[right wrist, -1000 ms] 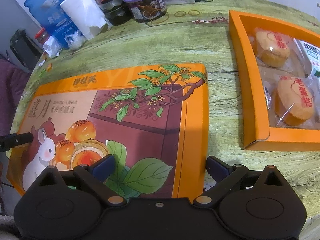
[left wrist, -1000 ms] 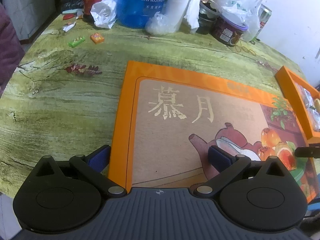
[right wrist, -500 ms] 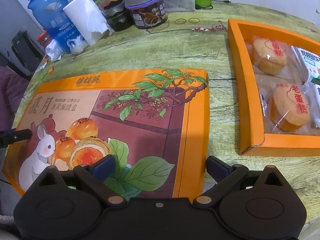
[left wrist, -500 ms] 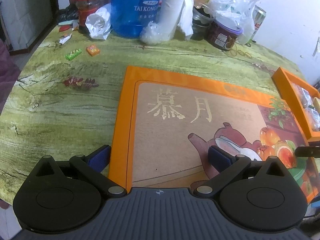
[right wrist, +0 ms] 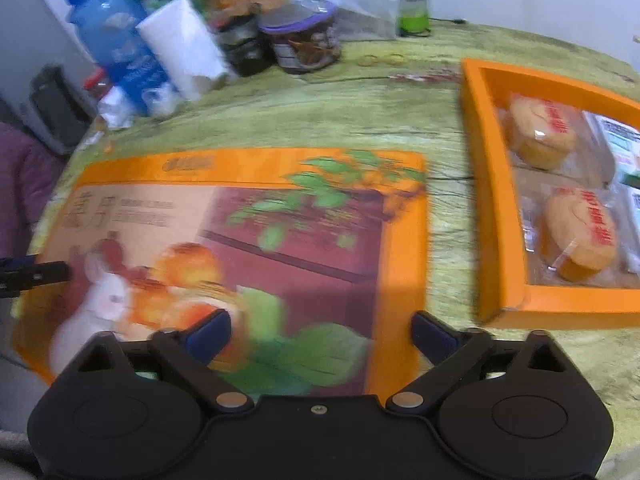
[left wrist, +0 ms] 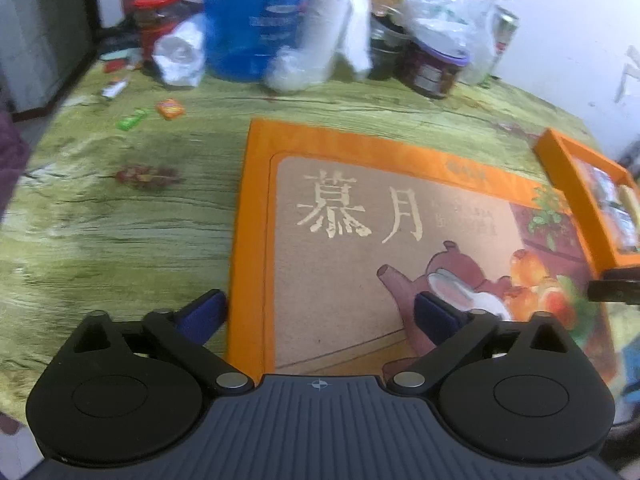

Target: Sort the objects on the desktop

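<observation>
Flat orange cardboard box lid (left wrist: 400,240), printed with a teapot, a white rabbit, pastries and large cream characters, lies face up on the green wood-grain tablecloth (left wrist: 120,220). Left gripper (left wrist: 318,312) straddles its near left corner: one blue pad sits outside the edge, the other over the printed face. Right gripper (right wrist: 320,332) straddles the near right corner the same way. Both sets of jaws are wide and closing, with the lid's corner between them; the pads do not look pressed on it. To the right, apart from the lid, an open orange cardboard tray (right wrist: 492,208) holds two round yellow cakes (right wrist: 580,236) in clear wrappers with red characters and some white packets. Along the far table edge stand a blue water bottle (right wrist: 116,44), a white paper roll (right wrist: 180,44) and a purple-lidded dark jar (right wrist: 304,40).
</observation>
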Tool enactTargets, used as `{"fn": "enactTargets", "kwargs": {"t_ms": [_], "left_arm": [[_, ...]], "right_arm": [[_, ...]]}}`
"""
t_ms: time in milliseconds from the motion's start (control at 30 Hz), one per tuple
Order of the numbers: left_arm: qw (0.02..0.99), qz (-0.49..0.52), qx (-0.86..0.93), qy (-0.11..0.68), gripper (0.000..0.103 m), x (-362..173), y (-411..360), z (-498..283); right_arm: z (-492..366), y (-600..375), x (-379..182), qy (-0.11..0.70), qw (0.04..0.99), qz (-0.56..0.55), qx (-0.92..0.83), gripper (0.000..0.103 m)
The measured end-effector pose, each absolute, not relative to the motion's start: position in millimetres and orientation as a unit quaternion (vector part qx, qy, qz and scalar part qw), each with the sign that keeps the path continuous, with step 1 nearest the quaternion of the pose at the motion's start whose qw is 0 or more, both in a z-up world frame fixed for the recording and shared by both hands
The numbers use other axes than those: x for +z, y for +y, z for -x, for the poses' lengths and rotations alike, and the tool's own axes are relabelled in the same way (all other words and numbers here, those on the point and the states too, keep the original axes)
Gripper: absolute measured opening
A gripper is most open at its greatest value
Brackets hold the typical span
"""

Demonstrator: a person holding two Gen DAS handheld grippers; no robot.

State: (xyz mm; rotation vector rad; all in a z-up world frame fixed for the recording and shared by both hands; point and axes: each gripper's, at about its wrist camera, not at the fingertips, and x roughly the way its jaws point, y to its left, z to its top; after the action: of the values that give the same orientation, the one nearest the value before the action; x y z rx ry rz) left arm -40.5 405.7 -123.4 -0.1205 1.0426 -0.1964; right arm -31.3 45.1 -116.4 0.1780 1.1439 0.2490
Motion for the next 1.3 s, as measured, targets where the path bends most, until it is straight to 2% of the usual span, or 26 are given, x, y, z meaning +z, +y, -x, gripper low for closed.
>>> {"fn": "enactTargets", "kwargs": {"t_ms": [300,400,633,867,1300], "left_arm": [[0.848,0.027,-0.083,0.523,0.096,-146.5,395.4,38.3],[0.850,0.046,-0.060,0.522,0.101,-149.5,405.0,36.1],[0.846,0.084,-0.045,0.524,0.101,-152.8,412.7,27.3],[0.842,0.100,-0.060,0.526,0.101,-157.6,406.5,23.1],[0.838,0.094,-0.058,0.534,0.101,-156.3,409.3,25.8]], "right_arm": [[32.5,45.6,-119.3,0.539,0.829,-0.091,0.115,0.082],[32.0,30.5,-118.9,0.535,0.833,-0.104,0.093,0.082],[30.6,12.1,-122.6,0.541,0.831,-0.120,0.051,0.088],[34.0,-1.4,-141.4,0.576,0.800,-0.162,0.031,0.089],[27.7,11.1,-143.7,0.588,0.795,-0.143,0.051,0.090]]}}
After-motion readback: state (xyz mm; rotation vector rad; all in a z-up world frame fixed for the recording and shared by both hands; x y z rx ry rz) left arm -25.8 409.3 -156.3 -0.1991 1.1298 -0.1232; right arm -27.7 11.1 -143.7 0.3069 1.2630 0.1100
